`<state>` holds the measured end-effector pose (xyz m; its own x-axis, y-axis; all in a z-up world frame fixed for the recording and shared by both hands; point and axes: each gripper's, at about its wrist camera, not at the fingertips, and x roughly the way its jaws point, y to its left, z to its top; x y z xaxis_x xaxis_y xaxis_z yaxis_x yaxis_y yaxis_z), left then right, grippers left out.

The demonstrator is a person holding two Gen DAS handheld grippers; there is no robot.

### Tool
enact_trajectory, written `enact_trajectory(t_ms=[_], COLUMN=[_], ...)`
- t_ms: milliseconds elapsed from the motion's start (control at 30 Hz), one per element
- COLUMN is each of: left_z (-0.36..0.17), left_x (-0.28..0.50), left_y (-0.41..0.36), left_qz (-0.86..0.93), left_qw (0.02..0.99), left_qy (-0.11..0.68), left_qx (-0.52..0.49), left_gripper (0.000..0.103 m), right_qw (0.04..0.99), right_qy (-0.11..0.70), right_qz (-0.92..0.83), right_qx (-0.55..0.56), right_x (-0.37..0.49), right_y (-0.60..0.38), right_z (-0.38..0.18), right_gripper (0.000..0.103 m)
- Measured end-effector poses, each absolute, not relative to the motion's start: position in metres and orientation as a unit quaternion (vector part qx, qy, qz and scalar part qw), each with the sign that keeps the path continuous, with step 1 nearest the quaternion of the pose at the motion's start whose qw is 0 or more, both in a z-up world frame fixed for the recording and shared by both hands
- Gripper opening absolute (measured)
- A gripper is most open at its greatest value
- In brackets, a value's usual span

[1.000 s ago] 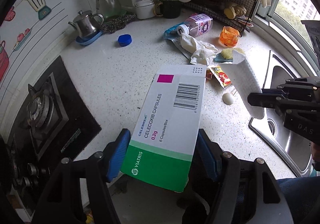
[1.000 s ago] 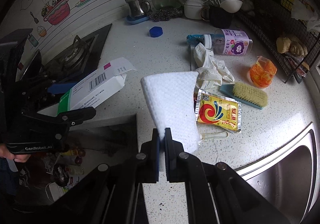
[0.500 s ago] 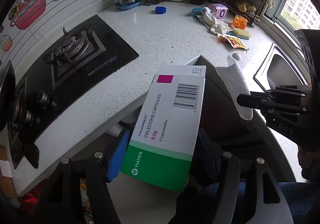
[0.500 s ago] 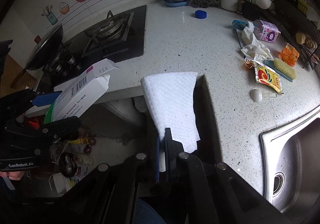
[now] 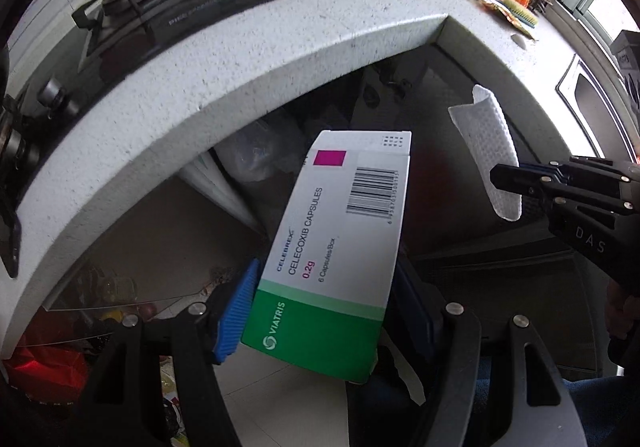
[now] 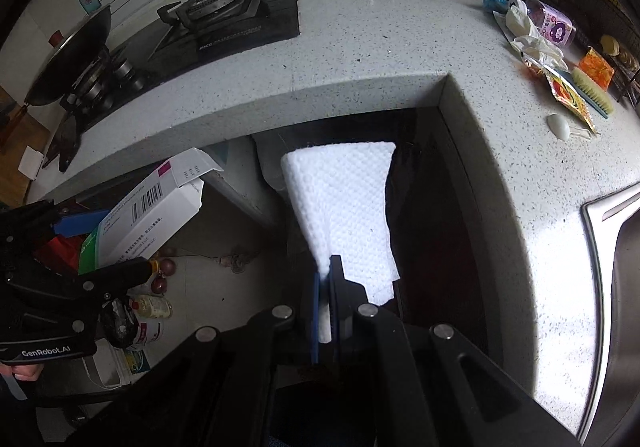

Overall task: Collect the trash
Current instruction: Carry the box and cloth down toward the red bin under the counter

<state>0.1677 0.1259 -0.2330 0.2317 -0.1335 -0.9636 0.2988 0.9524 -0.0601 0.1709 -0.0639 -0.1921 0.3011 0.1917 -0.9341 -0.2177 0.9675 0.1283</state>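
The left tool (image 5: pixel 316 311) grips a white-and-green cardboard medicine box (image 5: pixel 340 243) by its green end, blue pads pressed on its two sides, so the long body sticks out ahead where it can drop cleanly. The right tool (image 6: pixel 325 279) is pinched tight on one corner of a white embossed paper towel (image 6: pixel 344 203), which hangs limp past the fingers; a corner hold suits something so light and floppy. Both pieces sit below the inner corner of the speckled white stone surface (image 6: pixel 384 43), out over the dark gap beneath it, probably because the bin is down there, though no bin is clearly visible. More litter lies on the surface: a yellow sachet (image 6: pixel 570 97) and crumpled white wrapping (image 6: pixel 536 47).
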Motion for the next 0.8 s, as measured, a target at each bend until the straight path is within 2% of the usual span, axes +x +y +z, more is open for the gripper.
enact_trajectory(t_ms=[600,800], left_z=[-0.53,-0.601], left_x=[0.205,0.214], left_y=[0.08,0.063], left_qz=[-0.157,-0.163], left_qw=[0.714,0.71], left_qy=[0.68,0.684], left_qx=[0.056,0.042], left_gripper=[0.065,0.066], right_qw=[0.76,0.754], right_qy=[0.642,0.651], right_qz=[0.097,0.088], right_qx=[0.012,0.002], right_x=[0.204,0.218], right_y=[-0.084,-0.099], right_z=[-0.465,-0.532], right_gripper=[0.004,0.004])
